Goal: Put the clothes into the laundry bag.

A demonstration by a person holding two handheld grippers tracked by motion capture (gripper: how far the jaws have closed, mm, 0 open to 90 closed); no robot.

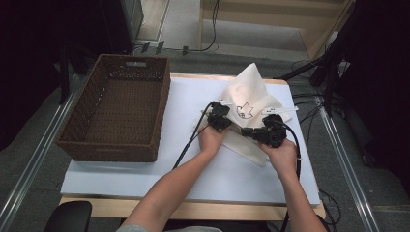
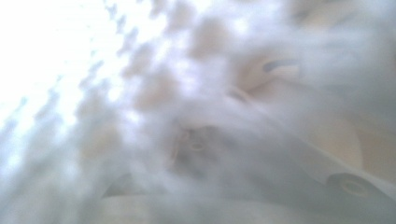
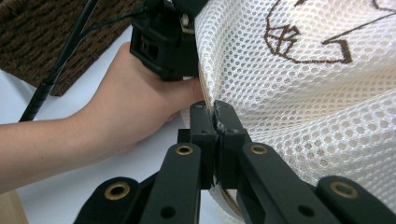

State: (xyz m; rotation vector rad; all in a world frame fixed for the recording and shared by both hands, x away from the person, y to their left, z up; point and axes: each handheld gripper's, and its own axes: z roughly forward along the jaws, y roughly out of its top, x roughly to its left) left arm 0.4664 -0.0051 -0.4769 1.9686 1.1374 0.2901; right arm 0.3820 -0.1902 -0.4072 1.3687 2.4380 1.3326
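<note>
Overhead, a white mesh bag (image 1: 244,104) rises off the table's white sheet (image 1: 145,174), right of a wicker basket (image 1: 118,108); both grippers' tips are buried in it. Left gripper (image 1: 220,117) view: blurred mesh, jaws prob. clamped. Right gripper (image 3: 215,116) view: jaws pinch the bag's edge.

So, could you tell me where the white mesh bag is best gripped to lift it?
On the mesh bag, I would grip the seamed lower edge, coming level from the near side. It stands peaked, and its loose mesh bunches, while the hem pinches flat, as in the right gripper.
</note>
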